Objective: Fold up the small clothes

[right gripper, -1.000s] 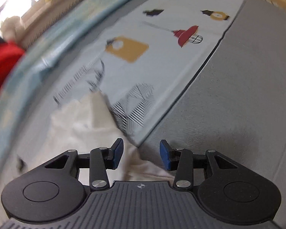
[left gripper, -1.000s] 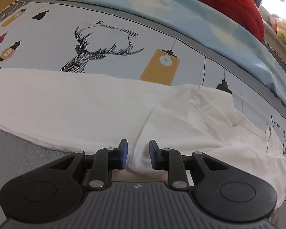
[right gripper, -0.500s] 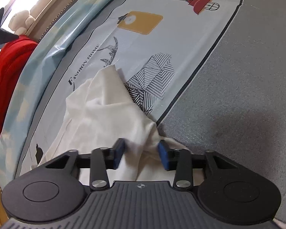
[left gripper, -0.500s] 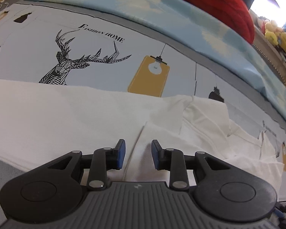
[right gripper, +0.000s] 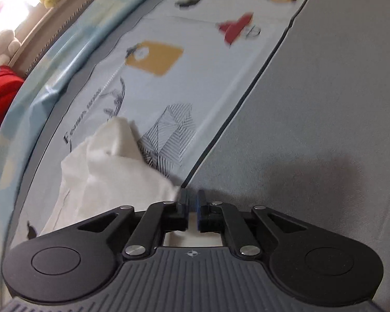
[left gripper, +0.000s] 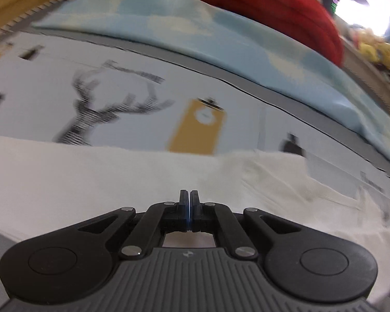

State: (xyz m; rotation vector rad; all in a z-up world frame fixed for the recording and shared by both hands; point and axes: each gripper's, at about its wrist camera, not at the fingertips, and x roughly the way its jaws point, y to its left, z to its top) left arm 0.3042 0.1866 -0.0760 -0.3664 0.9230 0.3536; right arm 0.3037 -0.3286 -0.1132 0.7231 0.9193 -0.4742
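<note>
A white garment (left gripper: 91, 176) lies spread across a printed bedsheet (left gripper: 247, 98), with creases toward the right. In the left wrist view my left gripper (left gripper: 189, 193) sits at the garment's near edge, its jaws pressed together on a pinch of the cloth. The right wrist view shows the garment's other end (right gripper: 104, 176), bunched up into a peak. There my right gripper (right gripper: 192, 193) is closing, and only a narrow gap remains, with the white cloth's corner caught between the pads.
The sheet's deer and lamp prints (left gripper: 197, 130) lie beyond the garment. A light blue blanket (left gripper: 221, 41) and a red cloth (left gripper: 260, 5) are piled at the back, with plush toys (left gripper: 374, 49) behind. Plain grey bedding (right gripper: 312, 130) stretches to the right.
Both grippers have gone from open to closed on the white garment. The left gripper has shifted over the cloth, and its view is now blurred.
</note>
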